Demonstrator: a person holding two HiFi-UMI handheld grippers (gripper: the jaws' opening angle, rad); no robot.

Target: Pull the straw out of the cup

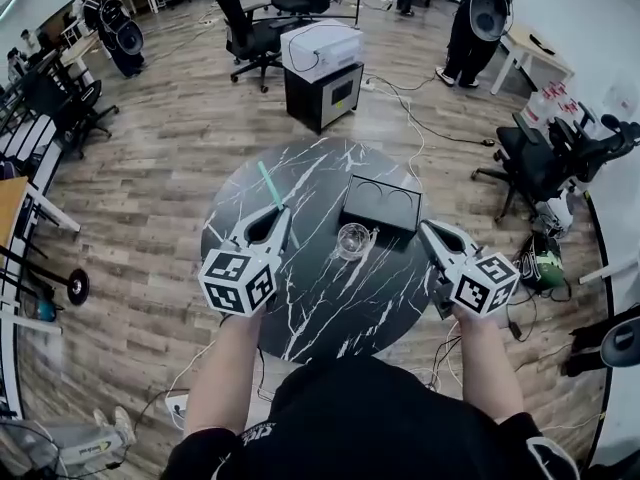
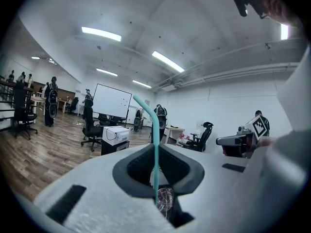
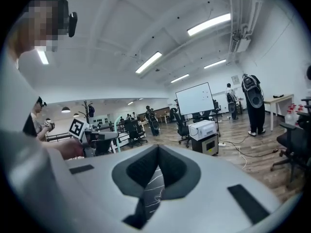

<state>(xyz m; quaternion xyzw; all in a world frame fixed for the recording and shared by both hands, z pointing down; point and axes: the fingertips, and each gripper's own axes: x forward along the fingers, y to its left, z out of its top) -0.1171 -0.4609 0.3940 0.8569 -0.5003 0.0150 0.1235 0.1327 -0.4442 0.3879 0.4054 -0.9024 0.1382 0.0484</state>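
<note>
Teal straw (image 1: 270, 186) clamped in L tool (image 1: 287, 214), clear of glass cup (image 1: 353, 239).

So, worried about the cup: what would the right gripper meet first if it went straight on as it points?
Probably the black box, just ahead of the right gripper in the head view; the glass cup sits left of that line. It might pass above the box; depth is unclear.
</note>
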